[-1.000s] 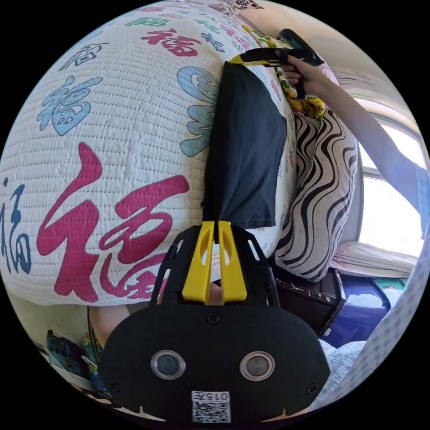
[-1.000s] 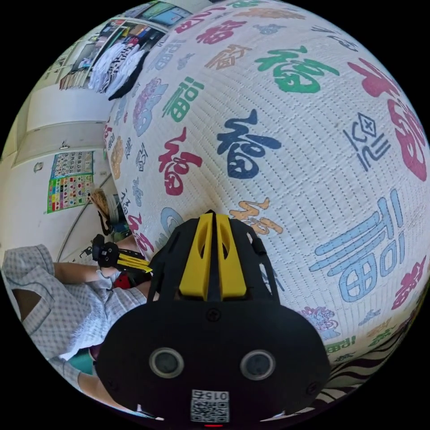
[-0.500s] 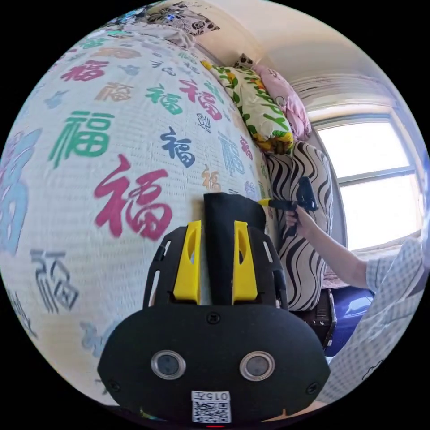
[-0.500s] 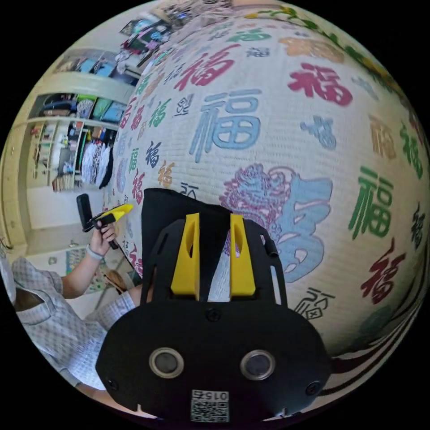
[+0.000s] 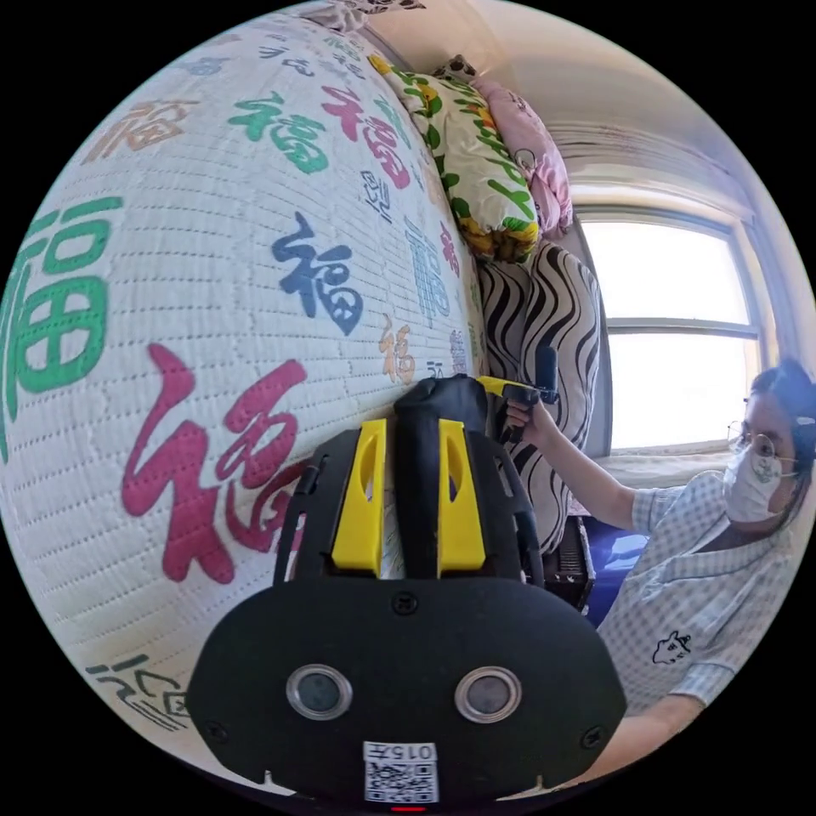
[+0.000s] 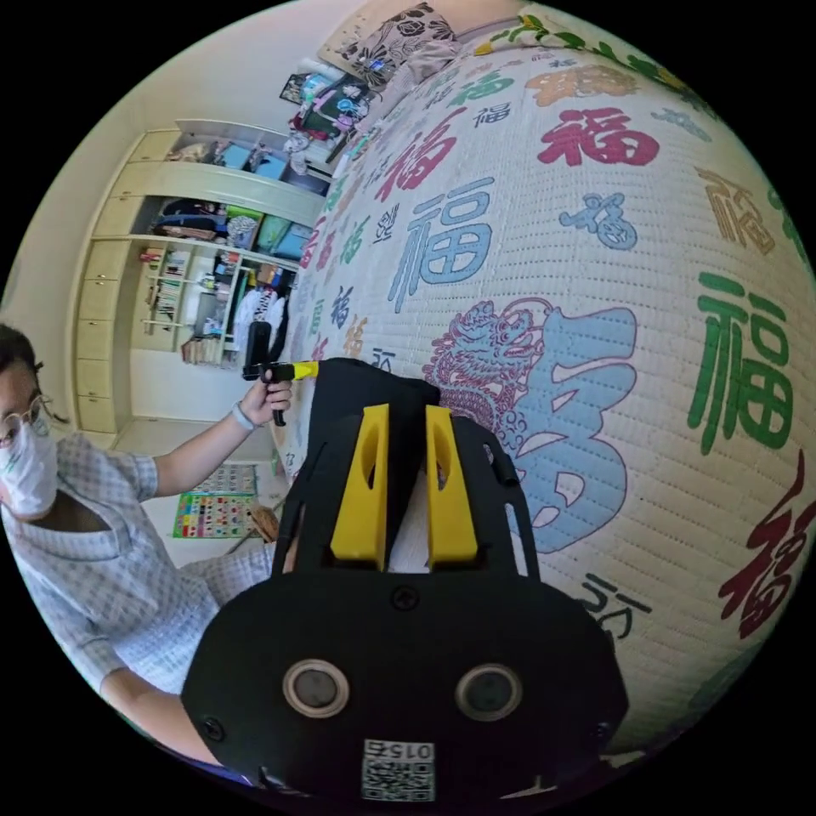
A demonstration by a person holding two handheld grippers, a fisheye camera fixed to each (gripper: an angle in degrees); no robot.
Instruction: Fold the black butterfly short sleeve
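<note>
On one quilt (image 5: 212, 280), two grippers (image 5: 408, 442) (image 6: 398, 425) flank one black shirt (image 5: 442, 408).

The quilted bedspread (image 5: 212, 255) carries one repeated character — 福 — in many colours.

Tongs (image 6: 399, 416) apart — seemingly over shirt (image 6: 365, 399).

One black shirt (image 5: 438, 404); two claws (image 5: 408, 442) (image 6: 406, 425); one quilt (image 5: 212, 255); one person (image 5: 705, 578)
</note>
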